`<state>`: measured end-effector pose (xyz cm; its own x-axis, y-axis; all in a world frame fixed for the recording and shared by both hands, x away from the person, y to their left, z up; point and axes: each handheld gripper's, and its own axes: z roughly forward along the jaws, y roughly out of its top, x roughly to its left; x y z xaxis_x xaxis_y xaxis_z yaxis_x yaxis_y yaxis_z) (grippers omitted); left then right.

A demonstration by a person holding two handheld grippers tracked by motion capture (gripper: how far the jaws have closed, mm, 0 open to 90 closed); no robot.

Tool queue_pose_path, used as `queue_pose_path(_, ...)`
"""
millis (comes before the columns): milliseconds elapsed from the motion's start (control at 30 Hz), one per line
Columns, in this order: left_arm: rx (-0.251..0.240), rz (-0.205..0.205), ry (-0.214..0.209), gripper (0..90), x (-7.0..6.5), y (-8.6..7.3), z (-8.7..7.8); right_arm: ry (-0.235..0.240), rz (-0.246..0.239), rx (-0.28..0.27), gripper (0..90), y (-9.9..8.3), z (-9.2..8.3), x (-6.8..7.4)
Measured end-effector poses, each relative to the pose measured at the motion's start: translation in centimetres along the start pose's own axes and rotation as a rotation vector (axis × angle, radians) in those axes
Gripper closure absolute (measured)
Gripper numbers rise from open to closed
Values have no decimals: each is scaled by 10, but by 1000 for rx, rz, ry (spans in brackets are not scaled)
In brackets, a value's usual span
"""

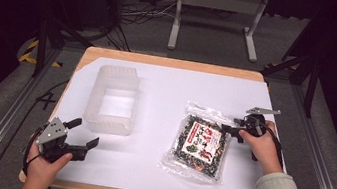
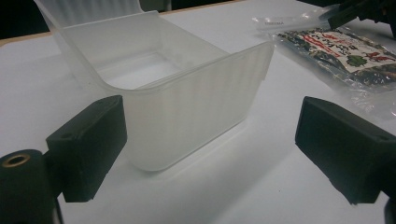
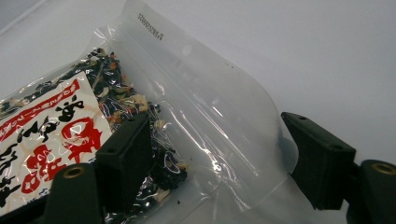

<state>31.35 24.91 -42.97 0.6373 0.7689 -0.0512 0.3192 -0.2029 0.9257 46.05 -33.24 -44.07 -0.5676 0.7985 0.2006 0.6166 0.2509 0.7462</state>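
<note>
High view: The worktop (image 1: 154,173) carries a white sheet. A clear plastic tub (image 1: 111,98) stands upright on its left half. A clear bag of dried mix (image 1: 198,142) with a white and red label lies flat on the right half, well apart from the tub. The left claw (image 1: 86,133) rests near the front left corner of the worktop, just in front of the tub, with its jaws spread and nothing between them. The right claw (image 1: 231,130) is at the upper right corner of the bag, held in the person's right hand (image 1: 262,144).

Left gripper view: The two black jaws stand wide apart and hold nothing. The tub (image 2: 187,107) stands ahead of them, near but not touching, its open top facing up. The bag (image 2: 341,53) lies farther off at the upper right, with the right claw (image 2: 348,11) at its far edge.

Right gripper view: The jaws straddle the clear sealed edge of the bag (image 3: 201,107). One jaw lies over the filled part beside the label; the other sits at the outer edge of the film. The jaws are partly open and are not clamping the bag.
</note>
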Motion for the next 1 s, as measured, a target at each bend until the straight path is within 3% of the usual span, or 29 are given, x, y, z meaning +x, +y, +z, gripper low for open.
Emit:
queue_pose_path(300,3,3,4,102,0,0,1,43,23,9,373,0,-1,-1)
queue_pose_path(633,2,4,2,104,0,0,1,58,19,25,537,0,-3,0)
queue_pose_path(733,0,-1,3,104,0,0,0,57,20,22,680,1,-6,-1)
queue_pose_path(900,-6,-4,5,104,1,0,0,71,17,26,778,1,-8,-3)
queue_pose_path(1000,-7,-5,3,102,1,0,0,54,6,16,846,2,-10,-2)
